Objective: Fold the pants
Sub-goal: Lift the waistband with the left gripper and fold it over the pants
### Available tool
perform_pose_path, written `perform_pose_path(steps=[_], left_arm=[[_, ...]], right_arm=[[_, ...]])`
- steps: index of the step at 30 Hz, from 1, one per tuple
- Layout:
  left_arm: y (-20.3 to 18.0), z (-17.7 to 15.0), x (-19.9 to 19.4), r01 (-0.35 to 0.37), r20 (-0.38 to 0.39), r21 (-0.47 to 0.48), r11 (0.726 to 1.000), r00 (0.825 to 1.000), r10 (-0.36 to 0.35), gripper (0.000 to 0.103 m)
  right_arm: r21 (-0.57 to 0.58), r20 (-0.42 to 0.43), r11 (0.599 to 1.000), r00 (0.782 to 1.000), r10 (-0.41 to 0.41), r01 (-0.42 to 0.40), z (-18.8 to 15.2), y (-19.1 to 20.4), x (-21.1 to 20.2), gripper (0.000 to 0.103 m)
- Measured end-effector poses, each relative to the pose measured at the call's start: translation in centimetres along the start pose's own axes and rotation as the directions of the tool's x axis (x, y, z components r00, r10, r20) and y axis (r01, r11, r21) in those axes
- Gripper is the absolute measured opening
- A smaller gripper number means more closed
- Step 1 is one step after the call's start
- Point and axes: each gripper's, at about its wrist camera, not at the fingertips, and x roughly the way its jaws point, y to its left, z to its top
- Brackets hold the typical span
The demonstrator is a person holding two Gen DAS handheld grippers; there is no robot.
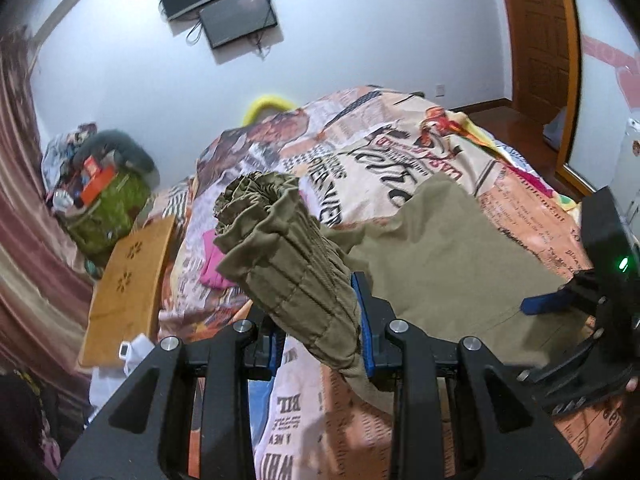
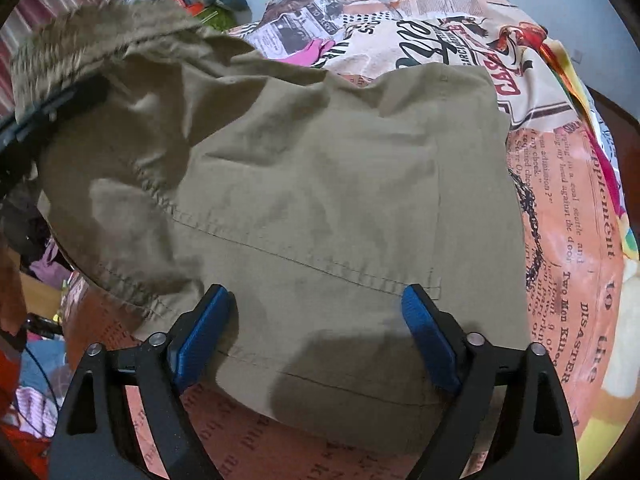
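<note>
Khaki pants (image 2: 320, 184) lie spread on the bed, with one end lifted. In the left wrist view my left gripper (image 1: 320, 322) is shut on the gathered elastic waistband (image 1: 280, 248), which stands bunched up above the bedspread. The flat part of the pants (image 1: 448, 252) stretches to the right. My right gripper (image 2: 316, 304) hangs open just over the hemmed end of the pants, blue pads (image 2: 204, 332) spread wide, the cloth lying flat beneath them. The right gripper (image 1: 560, 304) also shows at the right edge of the left wrist view.
A newspaper-print bedspread (image 1: 400, 152) covers the bed. A pink cloth (image 1: 212, 264) lies beside the waistband. Left of the bed are a wooden board (image 1: 128, 280) and a pile with a green bag (image 1: 108, 208). Two screens (image 1: 236, 12) hang on the wall; a wooden door (image 1: 540, 40) is at the right.
</note>
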Motion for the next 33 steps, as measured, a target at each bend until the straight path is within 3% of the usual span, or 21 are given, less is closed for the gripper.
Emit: perform_pose_path(steps=[6,13,19,23,33], left_arm=[[-1.9,1.1,-0.3,0.032,0.018,0.024,0.999,0.999,-0.033,0.030],[-3.2,1.9,-0.4,0.072,0.015,0.046,0.996,0.997,-0.072,0.029],[-4.5,2.2,-0.7,0.090,0.024,0.075,0.993,0.995,-0.092,0.029],[-5.2,2.5,-0.7,0.113,0.026,0.081,0.990,0.993,-0.116,0.029],[-8.5,3.8,-0.3,0.237,-0.020,0.085,0.968,0.972,-0.236,0.027]], right_arm=[[0.004,0.019,1.000,1.000,0.023,-0.023,-0.5,-0.3,-0.2,0.092],[0.085,0.074,0.994,0.995,0.070,-0.076,-1.0,-1.9,-2.4,0.089],[0.223,0.125,0.975,0.992,-0.026,-0.003,-3.0,-7.0,-4.9,0.089],[0.290,0.089,0.955,0.992,-0.084,0.055,-4.7,-9.6,-4.5,0.089],[0.351,0.105,0.935,0.994,0.011,-0.048,-5.0,-10.1,-2.8,0.089]])
